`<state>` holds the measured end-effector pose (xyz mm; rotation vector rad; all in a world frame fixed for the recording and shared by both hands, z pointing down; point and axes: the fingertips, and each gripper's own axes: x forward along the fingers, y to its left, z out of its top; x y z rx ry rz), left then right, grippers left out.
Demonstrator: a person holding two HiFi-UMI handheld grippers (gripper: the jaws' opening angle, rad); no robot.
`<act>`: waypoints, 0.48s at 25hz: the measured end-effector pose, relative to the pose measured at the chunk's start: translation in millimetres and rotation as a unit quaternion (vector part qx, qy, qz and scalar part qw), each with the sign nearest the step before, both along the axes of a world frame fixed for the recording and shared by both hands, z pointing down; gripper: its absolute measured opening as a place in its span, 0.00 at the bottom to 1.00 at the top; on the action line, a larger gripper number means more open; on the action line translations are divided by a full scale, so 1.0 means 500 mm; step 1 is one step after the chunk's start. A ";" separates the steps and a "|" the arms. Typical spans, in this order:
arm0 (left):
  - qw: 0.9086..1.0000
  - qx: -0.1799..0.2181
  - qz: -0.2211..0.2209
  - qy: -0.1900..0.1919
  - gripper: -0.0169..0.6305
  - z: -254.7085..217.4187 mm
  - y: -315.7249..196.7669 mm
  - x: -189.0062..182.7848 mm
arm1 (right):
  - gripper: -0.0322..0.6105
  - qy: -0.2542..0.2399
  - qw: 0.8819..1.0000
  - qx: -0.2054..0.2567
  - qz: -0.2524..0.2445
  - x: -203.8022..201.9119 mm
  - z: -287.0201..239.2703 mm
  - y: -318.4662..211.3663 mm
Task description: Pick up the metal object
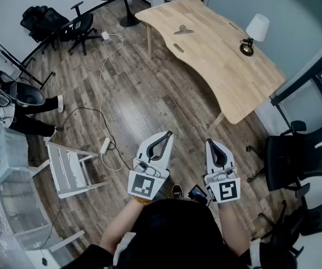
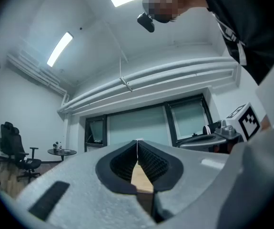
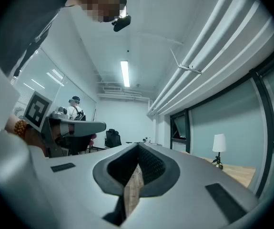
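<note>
Tabletop (image 1: pixel 217 66) bears the metal object (image 1: pixel 183 30) and a lamp (image 1: pixel 255 31); cable (image 1: pixel 102 72) crosses floor (image 1: pixel 166 105).

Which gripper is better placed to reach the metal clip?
Left, marginally: the left gripper sits slightly nearer the metal clip than the right gripper. Both have shut jaws, far from the table.

No legible text or numbers

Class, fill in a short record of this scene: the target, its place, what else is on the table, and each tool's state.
target: metal object
place: lying on the wooden table, well away from both tools
also on table: lamp
left tool: shut, empty
right tool: shut, empty
</note>
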<state>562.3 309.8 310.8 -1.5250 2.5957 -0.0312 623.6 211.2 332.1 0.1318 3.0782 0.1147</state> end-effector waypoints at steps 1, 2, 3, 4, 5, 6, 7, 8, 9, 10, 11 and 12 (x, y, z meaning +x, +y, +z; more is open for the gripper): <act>1.000 -0.003 0.004 0.000 0.05 0.002 -0.003 -0.026 | 0.03 -0.002 1.000 -0.005 0.000 -0.025 -0.001 0.000; 1.000 -0.007 0.009 -0.001 0.05 0.004 -0.006 -0.052 | 0.03 -0.004 1.000 -0.009 0.000 -0.051 -0.003 -0.001; 1.000 -0.010 0.014 0.000 0.05 0.005 -0.009 -0.079 | 0.03 -0.006 1.000 -0.009 0.001 -0.077 -0.005 -0.002; 1.000 -0.011 0.020 0.000 0.05 0.005 -0.012 -0.107 | 0.03 -0.008 1.000 -0.007 0.003 -0.105 -0.006 -0.002; 1.000 -0.011 0.026 0.000 0.05 0.004 -0.014 -0.136 | 0.03 -0.007 1.000 -0.003 0.006 -0.134 -0.008 -0.002; 0.999 -0.011 0.032 -0.001 0.05 0.002 -0.015 -0.164 | 0.03 -0.006 1.000 0.001 0.010 -0.163 -0.008 -0.001; 0.999 -0.010 0.038 -0.002 0.05 0.000 -0.014 -0.192 | 0.03 -0.005 1.000 0.004 0.015 -0.191 -0.010 0.001; 0.999 -0.009 0.044 0.001 0.05 0.000 -0.012 -0.219 | 0.03 -0.004 1.000 0.005 0.021 -0.218 -0.012 0.003; 0.999 -0.009 0.049 0.006 0.05 0.001 -0.009 -0.247 | 0.03 -0.005 1.000 0.006 0.026 -0.245 -0.013 0.005; 0.998 -0.008 0.054 0.011 0.05 0.001 -0.006 -0.273 | 0.03 -0.005 0.999 0.005 0.032 -0.272 -0.014 0.006; 0.998 -0.007 0.059 0.012 0.05 0.001 -0.004 -0.298 | 0.03 -0.005 0.999 0.004 0.038 -0.296 -0.014 0.006; 0.998 -0.005 0.064 0.012 0.05 0.000 0.000 -0.321 | 0.03 -0.002 0.999 0.002 0.045 -0.317 -0.014 0.006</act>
